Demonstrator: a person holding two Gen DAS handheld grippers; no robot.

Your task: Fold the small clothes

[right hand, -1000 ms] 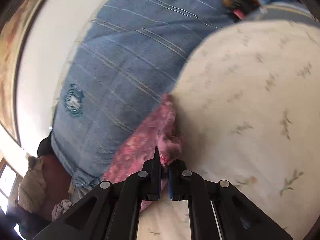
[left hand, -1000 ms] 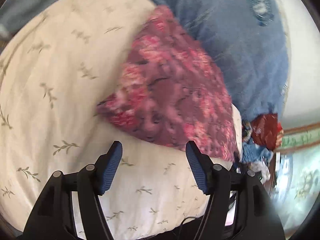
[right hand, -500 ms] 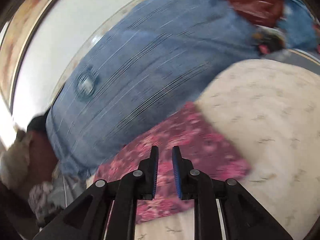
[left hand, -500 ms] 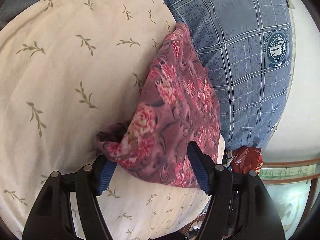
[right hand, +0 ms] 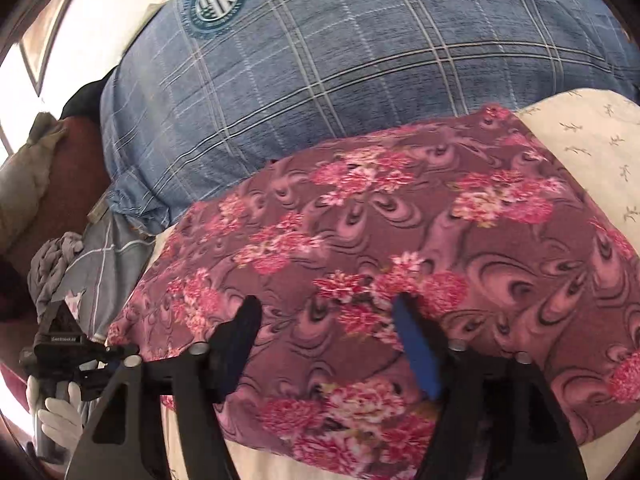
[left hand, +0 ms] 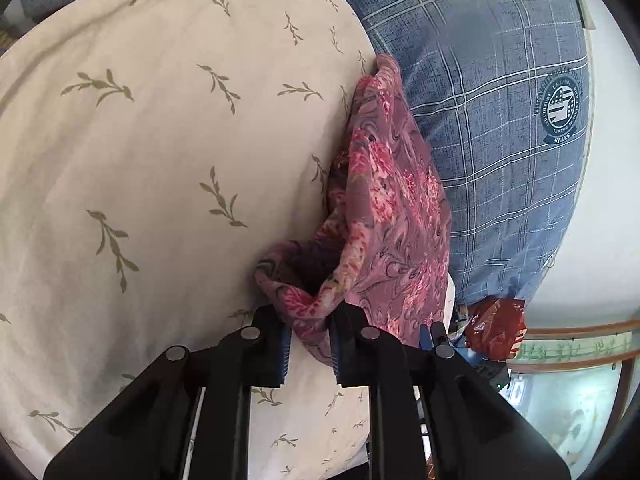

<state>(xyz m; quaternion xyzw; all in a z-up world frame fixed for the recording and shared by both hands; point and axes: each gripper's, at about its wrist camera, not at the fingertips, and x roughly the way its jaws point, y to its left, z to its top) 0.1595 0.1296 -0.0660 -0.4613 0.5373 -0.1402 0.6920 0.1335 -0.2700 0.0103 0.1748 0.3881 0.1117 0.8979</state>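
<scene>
One corner of the floral cloth (left hand: 384, 216) is pinched in your left tongs (left hand: 309, 344); its length runs straight ahead along the cream bedsheet (left hand: 160, 160). Your right tongs (right hand: 324, 344) hover spread over its broad face.

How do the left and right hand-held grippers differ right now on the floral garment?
The left hand-held gripper is shut on a bunched corner of the floral garment, lifting it off the cream leaf-print bedding. The right hand-held gripper is open, its fingers spread wide over the garment's flat middle and gripping nothing. Both have black frames with blue pads and are at the same garment.
</scene>
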